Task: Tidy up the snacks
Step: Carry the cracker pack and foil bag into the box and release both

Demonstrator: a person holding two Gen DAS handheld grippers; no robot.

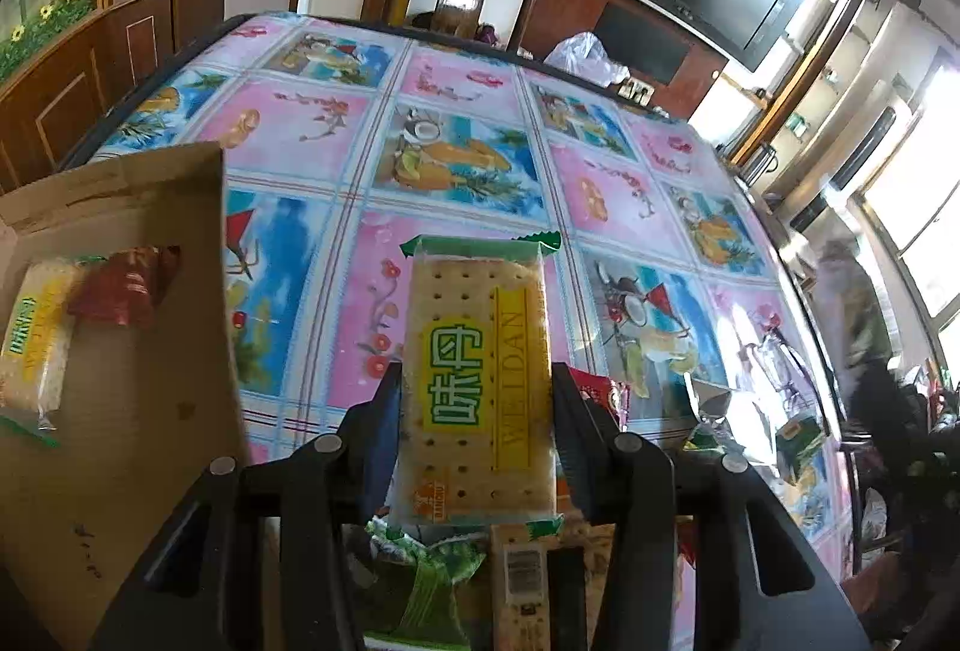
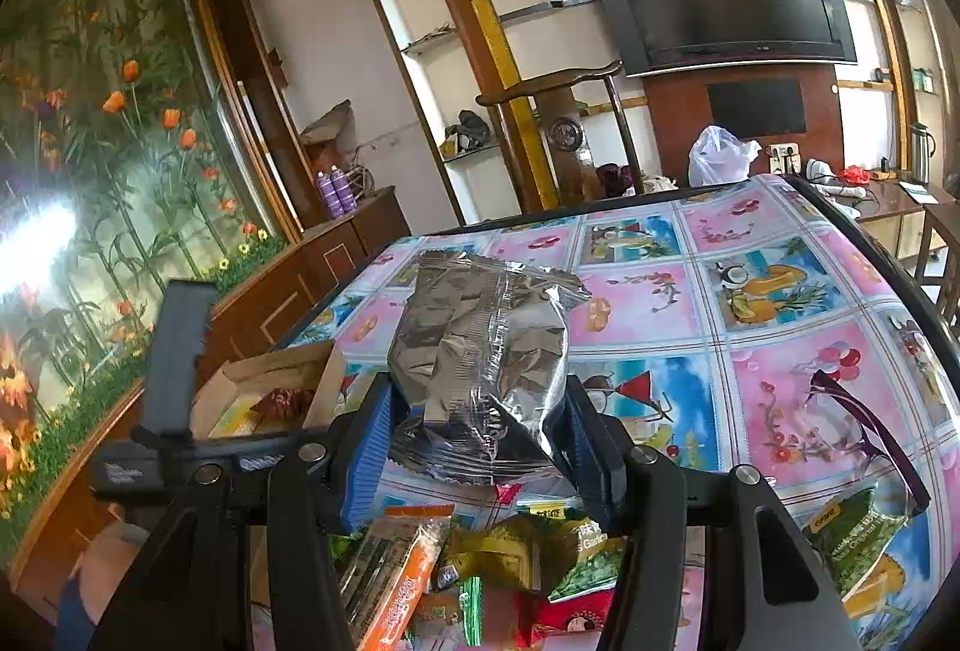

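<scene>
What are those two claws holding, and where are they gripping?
Left gripper: cracker packet, by its long sides. Right gripper: silver foil packet, by its lower sides.

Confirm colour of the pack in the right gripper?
Silver foil pack, crinkled and unprinted on the side shown; clearest in the right wrist view.

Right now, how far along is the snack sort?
Early. Done: the cardboard box already holds a cracker pack and a red packet. In hand: the left gripper is shut on a Weildan cracker pack, lifted off the table; the right gripper is shut on a silver foil bag. Left: a loose pile of packets by the near table edge, plus a green packet to its right.
</scene>
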